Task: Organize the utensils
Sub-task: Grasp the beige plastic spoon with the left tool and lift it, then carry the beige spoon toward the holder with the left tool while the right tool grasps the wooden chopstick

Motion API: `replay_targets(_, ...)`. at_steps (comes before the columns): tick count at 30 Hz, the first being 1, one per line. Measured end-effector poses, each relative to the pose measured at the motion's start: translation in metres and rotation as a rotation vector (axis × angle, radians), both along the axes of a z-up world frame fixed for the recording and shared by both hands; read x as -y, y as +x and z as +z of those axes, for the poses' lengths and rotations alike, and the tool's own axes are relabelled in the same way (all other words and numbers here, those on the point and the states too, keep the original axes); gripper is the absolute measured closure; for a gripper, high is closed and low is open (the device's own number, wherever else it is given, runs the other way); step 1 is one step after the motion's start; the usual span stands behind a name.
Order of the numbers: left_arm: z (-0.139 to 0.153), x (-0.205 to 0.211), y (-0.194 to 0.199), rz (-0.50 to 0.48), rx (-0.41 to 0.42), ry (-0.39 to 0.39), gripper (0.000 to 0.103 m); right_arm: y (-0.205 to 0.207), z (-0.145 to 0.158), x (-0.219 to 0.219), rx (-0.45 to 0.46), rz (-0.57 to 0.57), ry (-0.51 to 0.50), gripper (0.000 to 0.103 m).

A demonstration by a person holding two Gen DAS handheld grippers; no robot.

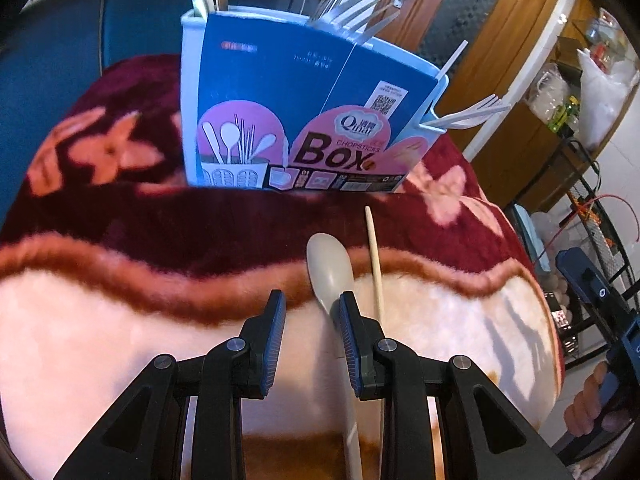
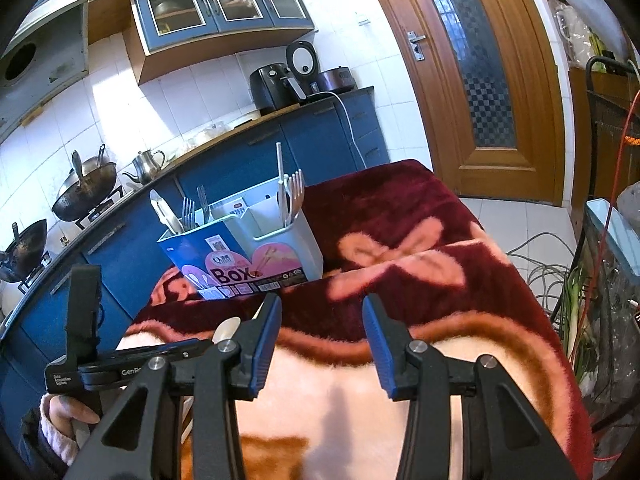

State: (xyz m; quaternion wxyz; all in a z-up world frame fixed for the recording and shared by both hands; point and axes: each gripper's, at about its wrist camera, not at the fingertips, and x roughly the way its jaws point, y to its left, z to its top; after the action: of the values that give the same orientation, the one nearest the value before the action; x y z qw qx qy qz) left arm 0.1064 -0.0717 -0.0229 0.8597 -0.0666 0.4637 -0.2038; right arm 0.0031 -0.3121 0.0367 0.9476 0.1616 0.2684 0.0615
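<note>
A blue and pink chopsticks box stands on the blanket-covered table, holding forks, knives and a white plastic fork. It also shows in the right wrist view. A pale spoon lies on the blanket, its handle running under the right finger of my left gripper, which is open just above it. A wooden chopstick lies beside the spoon. My right gripper is open and empty above the blanket. The spoon bowl peeks out beside it.
Blue kitchen cabinets and a counter with appliances stand behind the table. A wooden door is at the right. A wire rack with bags stands right of the table. Cables lie on the floor.
</note>
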Motion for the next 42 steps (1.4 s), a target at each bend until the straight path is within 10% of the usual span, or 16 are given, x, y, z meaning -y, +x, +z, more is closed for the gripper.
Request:
replay_targets(17, 0.001, 0.03, 0.001, -0.076, 0.004, 0.126, 0.083, 0.001, -0.004, 0.001, -0.011, 0.004, 0.002, 0.057)
replay_targets(26, 0.006, 0.014, -0.007, -0.035, 0.034, -0.002, 0.085, -0.001, -0.008, -0.004, -0.019, 0.019, -0.006, 0.057)
replay_targets(42, 0.051, -0.026, -0.044, 0.035, 0.316, -0.103, 0.086, 0.01, -0.009, -0.028, -0.075, 0.078, -0.031, 0.057)
